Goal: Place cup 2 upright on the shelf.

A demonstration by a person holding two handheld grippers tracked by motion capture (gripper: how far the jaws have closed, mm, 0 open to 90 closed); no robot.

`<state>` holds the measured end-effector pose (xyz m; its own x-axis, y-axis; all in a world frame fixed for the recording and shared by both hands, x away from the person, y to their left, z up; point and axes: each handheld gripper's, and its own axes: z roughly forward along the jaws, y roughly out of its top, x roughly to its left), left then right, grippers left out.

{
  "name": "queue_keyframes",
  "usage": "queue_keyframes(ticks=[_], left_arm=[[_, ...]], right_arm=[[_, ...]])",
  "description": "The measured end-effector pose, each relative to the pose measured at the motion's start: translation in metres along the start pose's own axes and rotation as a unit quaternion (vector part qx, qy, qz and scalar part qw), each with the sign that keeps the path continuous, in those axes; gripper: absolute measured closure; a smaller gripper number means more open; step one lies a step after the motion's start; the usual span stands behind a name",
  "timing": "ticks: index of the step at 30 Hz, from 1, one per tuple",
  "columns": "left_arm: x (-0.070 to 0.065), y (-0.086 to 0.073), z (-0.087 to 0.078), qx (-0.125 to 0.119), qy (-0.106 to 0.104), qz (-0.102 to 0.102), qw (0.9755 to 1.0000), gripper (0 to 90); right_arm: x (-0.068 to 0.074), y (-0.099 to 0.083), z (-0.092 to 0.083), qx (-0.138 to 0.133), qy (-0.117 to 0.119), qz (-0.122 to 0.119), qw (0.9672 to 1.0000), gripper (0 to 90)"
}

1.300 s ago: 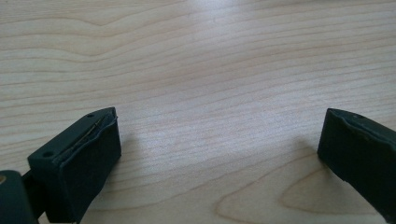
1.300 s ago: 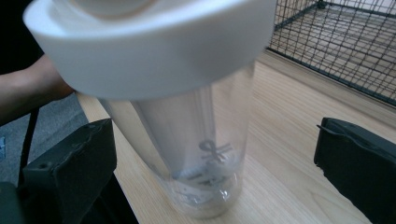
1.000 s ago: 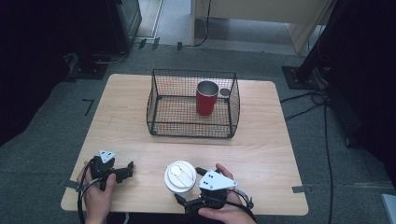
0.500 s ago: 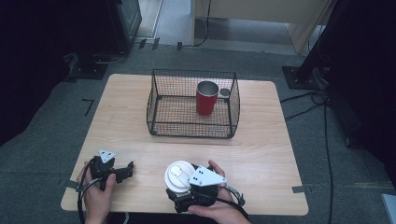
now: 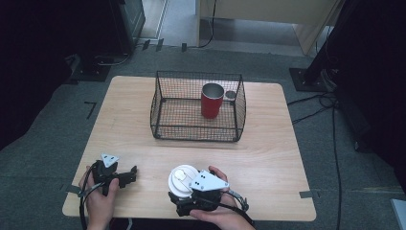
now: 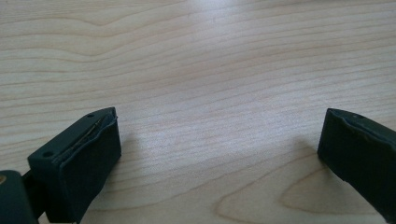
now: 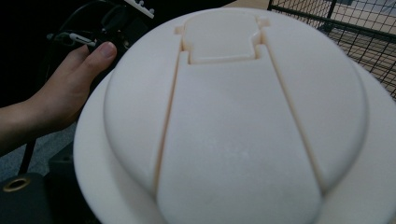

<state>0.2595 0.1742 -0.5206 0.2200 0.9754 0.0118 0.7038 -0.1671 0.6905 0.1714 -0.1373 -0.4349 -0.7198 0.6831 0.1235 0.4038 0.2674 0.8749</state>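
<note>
Seen from above: a wooden desk (image 5: 268, 143) with rounded corners, a black wire basket (image 5: 196, 108) set toward its far edge, near the middle. Inside the basket, toward its right wall, an upright red cup (image 5: 211, 100); just beside it, at the far right corner of the basket, a small metal cup (image 5: 231, 95).

At the desk's near edge, slightly right of centre, a white paper cup with a domed white lid (image 5: 182, 178), standing upright. Right gripper (image 5: 184, 199) pressed in close against the cup's near side, held by a hand coming in from below. In the right gripper view, the lid (image 7: 233, 121) very close, sip-hole tab at the top, jaws hidden under it; whether closed on the cup or merely around it, impossible to tell.

Left gripper (image 5: 125, 175) resting near the near-left corner of the desk, well apart from the cup. In the left gripper view, jaws spread wide over bare wood grain, nothing between them.

Likely step: taking hold of the lidded cup at the near edge. Next move, probably: a firm but gentle squeeze on the soft paper wall, a level lift, then carrying toward the basket, clearing its near wall and avoiding the red cup inside.
</note>
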Motion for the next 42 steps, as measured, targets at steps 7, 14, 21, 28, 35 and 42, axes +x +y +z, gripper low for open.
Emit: queue_keyframes(ticks=[7,14,21,28,35,42], left_arm=[[0.000,0.000,0.000,0.000,0.000,0.000,1.0000,0.0],[0.000,0.000,0.000,0.000,0.000,0.000,1.0000,0.0],[0.000,0.000,0.000,-0.001,0.000,0.000,1.0000,0.0],[0.000,0.000,0.000,0.000,0.000,0.000,1.0000,0.0],[0.000,0.000,0.000,0.000,0.000,0.000,1.0000,0.0],[0.000,0.000,0.000,0.001,0.000,0.001,1.0000,0.0]], right_arm=[[0.000,0.002,0.000,-0.005,-0.015,-0.004,0.9999,7.8],[-0.002,0.009,-0.003,-0.014,-0.012,0.001,0.9998,8.7],[-0.002,0.016,-0.004,-0.023,-0.009,0.000,0.9997,8.9],[-0.002,0.024,-0.004,-0.031,-0.007,-0.002,0.9995,9.0],[-0.004,0.033,-0.003,-0.040,-0.009,0.000,0.9992,9.0],[-0.009,0.044,-0.002,-0.052,-0.019,0.001,0.9985,9.1]])
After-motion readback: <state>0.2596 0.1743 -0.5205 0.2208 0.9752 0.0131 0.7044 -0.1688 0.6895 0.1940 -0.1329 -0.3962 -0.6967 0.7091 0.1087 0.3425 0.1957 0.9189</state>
